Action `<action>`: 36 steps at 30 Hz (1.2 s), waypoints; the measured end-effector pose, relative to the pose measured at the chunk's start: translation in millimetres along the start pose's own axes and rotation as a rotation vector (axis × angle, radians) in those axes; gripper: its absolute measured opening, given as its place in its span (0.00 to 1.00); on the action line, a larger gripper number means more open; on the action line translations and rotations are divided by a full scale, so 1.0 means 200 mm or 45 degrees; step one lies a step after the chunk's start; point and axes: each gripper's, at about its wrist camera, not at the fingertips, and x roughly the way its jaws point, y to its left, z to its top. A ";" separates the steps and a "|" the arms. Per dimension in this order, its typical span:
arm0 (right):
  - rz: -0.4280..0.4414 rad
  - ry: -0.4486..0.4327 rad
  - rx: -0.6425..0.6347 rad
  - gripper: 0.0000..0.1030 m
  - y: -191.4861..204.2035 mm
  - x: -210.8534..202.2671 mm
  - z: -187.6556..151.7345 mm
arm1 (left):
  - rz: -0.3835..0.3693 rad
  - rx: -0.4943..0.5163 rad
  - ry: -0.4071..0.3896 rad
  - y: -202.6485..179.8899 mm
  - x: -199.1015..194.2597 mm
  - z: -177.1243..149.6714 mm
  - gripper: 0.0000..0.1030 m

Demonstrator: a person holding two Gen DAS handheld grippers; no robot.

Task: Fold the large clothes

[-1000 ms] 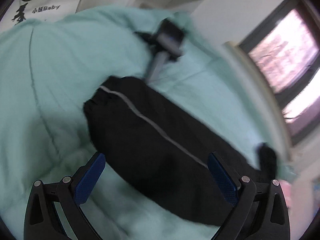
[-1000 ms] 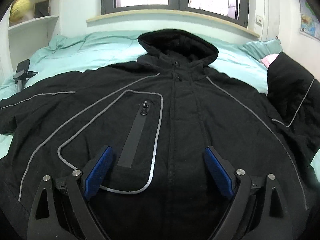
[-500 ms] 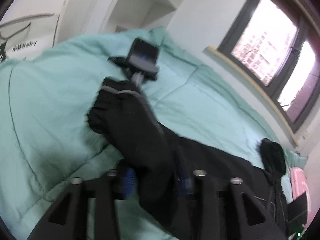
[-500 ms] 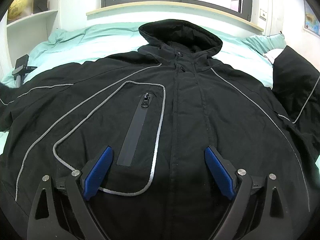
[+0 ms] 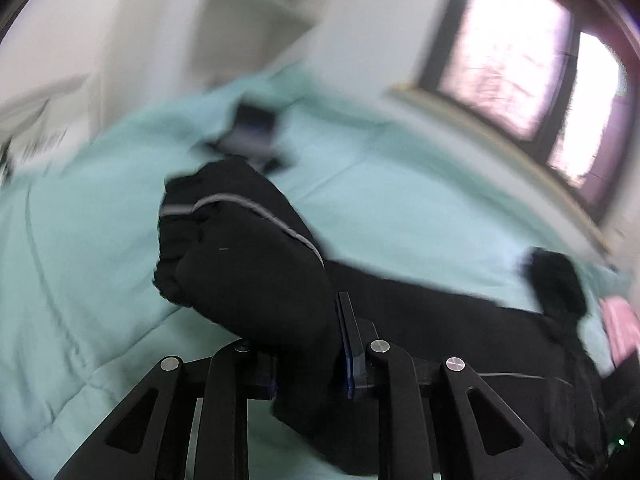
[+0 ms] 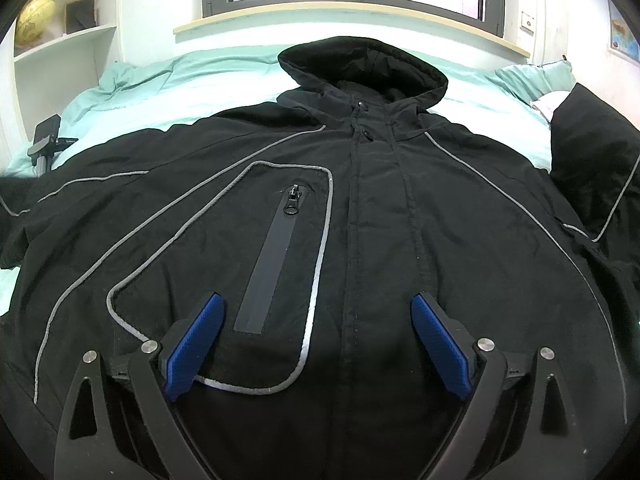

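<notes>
A black hooded jacket (image 6: 360,208) with grey piping lies face up on a mint green bed (image 6: 224,68). Its hood (image 6: 360,64) points toward the window. My right gripper (image 6: 316,336) is open and empty, hovering over the jacket's lower front by the zipped chest pocket (image 6: 276,264). My left gripper (image 5: 308,344) is shut on the jacket's sleeve (image 5: 244,256), which is lifted off the bed (image 5: 80,240) with the cuff hanging ahead of the fingers. The other sleeve (image 6: 592,168) lies folded at the far right.
A small camera on a stand (image 6: 46,140) sits on the bed's left side, also blurred in the left wrist view (image 5: 252,136). White shelves (image 6: 60,40) with a globe stand at left. A window sill (image 6: 352,12) runs behind the bed. A pink item (image 5: 624,332) lies at right.
My left gripper closed on the sleeve and lifted it off the bed, swinging toward the jacket body. My right gripper stayed open and edged slightly forward over the jacket.
</notes>
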 end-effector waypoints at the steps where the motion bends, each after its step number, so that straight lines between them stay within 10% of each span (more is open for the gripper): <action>1: -0.001 -0.004 0.008 0.93 -0.01 -0.01 0.00 | -0.030 0.036 -0.019 -0.09 -0.05 0.02 0.22; 7: -0.020 -0.031 0.150 0.92 -0.16 -0.19 0.05 | -0.306 0.328 -0.052 -0.88 -0.28 -0.02 0.22; 13: -0.068 -0.067 0.206 0.93 -0.40 -0.50 0.11 | -0.455 0.580 0.189 -1.58 -0.10 -0.47 0.22; 21: 0.075 0.180 0.094 0.93 -0.53 -0.41 0.10 | -0.432 0.671 0.594 -1.76 0.36 -0.92 0.37; 23: 0.093 0.207 0.061 0.93 -0.51 -0.39 0.12 | -0.527 0.611 0.661 -1.73 0.32 -0.88 0.59; 28: 0.247 0.251 0.102 0.92 -0.44 -0.33 0.24 | -0.872 0.309 0.772 -1.64 0.15 -0.67 0.62; 31: 0.326 0.300 0.149 0.92 -0.37 -0.21 0.31 | -0.798 0.297 0.671 -1.53 0.03 -0.53 0.63; 36: 0.363 0.316 0.261 0.84 -0.21 0.03 0.41 | -0.401 0.332 0.528 -1.36 -0.02 -0.38 0.63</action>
